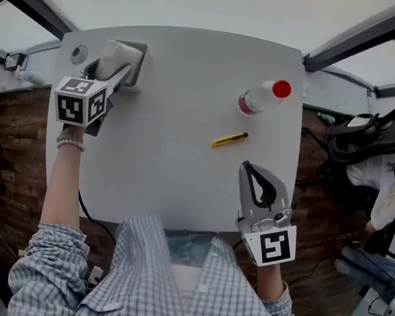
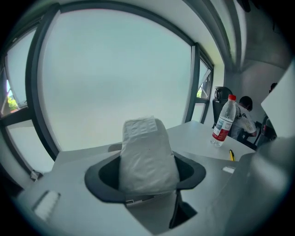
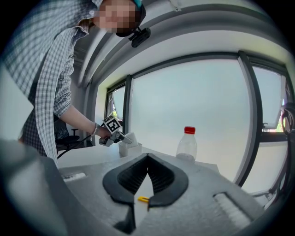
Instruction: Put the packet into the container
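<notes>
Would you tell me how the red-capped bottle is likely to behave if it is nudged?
The bottle stands upright, tall and narrow, so it would probably tip. It looks nearly empty, hence likely light. Being round, it may then roll.

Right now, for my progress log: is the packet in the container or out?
Partly in: the left gripper holds the packet, lower end inside the container.

You have nothing legible here. The bottle [image 2: 223, 120] wears a red label [image 2: 220, 132], its print too small to read. The marker cubes [image 1: 80, 101] on your left hand-held gripper [image 1: 120, 70] and right hand-held gripper [image 1: 245, 169] bear only black-and-white square patterns. The packet [image 2: 147, 156] shows no readable print.
</notes>
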`<state>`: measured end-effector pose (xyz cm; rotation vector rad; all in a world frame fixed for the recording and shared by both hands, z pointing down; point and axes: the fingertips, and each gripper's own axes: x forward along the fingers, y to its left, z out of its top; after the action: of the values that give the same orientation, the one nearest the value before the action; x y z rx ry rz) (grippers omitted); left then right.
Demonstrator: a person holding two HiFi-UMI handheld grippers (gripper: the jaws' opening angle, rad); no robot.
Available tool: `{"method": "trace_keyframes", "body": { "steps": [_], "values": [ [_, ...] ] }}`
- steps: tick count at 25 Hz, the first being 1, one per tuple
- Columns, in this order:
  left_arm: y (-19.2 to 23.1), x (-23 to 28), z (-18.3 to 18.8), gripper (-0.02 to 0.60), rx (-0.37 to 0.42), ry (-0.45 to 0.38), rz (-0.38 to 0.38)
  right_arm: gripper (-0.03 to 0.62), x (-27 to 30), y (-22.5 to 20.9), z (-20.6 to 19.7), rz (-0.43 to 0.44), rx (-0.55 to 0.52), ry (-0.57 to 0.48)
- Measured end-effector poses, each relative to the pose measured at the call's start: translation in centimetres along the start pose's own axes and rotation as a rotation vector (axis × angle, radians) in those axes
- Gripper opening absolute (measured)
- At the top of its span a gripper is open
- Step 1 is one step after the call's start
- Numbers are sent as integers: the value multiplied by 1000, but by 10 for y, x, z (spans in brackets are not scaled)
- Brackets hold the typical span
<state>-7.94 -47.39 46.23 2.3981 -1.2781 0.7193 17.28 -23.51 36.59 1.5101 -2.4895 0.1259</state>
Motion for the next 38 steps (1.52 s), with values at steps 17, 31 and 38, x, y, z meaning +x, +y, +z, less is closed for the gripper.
{"method": "trace_keyframes", "body": {
  "steps": [17,31,38],
  "values": [
    [7,5,-5,285,-14,10,17,-2,6,4,1,6,1,7],
    [9,-53,34,-12,-18,-195,88,-2,5,28,18,28,-23,-40],
    [3,-88,40,-2,-116,-277,38,-2,0,43,30,29,-50,-73]
  ]
}}
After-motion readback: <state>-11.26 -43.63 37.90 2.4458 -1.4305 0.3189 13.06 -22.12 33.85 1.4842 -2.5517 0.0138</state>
